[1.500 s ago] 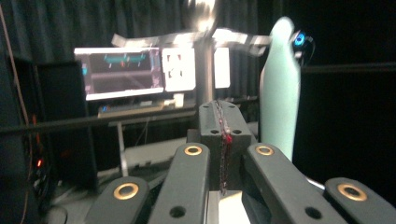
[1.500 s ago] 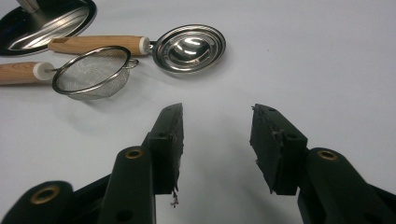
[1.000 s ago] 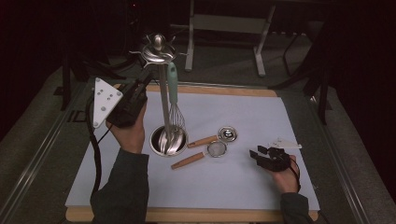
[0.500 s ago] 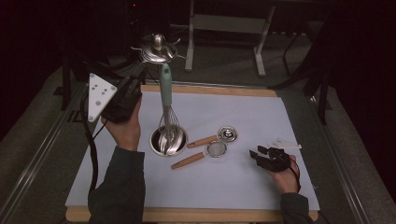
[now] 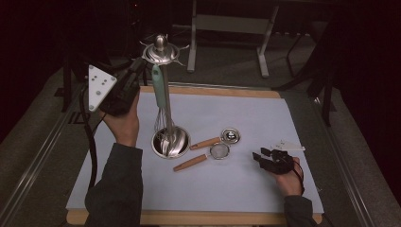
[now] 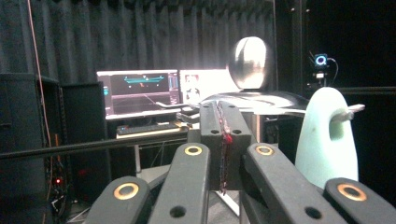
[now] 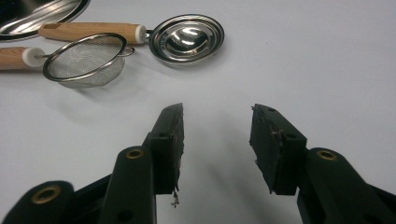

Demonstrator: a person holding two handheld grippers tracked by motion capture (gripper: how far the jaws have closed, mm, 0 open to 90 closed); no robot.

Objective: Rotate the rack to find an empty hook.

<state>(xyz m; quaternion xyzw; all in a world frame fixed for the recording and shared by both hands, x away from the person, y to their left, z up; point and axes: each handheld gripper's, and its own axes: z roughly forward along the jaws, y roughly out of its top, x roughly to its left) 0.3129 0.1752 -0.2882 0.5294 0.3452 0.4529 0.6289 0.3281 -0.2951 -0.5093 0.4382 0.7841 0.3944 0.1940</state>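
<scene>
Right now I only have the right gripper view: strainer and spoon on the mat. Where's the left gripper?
Observer: The left gripper is up beside the top of the stand, jaws shut with nothing between them.
Operator: Is the whisk on its hook?
Observer: Yes. The whisk hangs from a hook at the top, wire end down at the stand's base. In the left gripper view its handle sits just right of the jaws, not gripped.

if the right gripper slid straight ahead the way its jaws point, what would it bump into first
Probably nothing at once: the right gripper stands open over bare white mat. Its line passes just to the side of the small metal dish and the wire strainer, as far as its own view shows; depth is hard to judge.
</scene>
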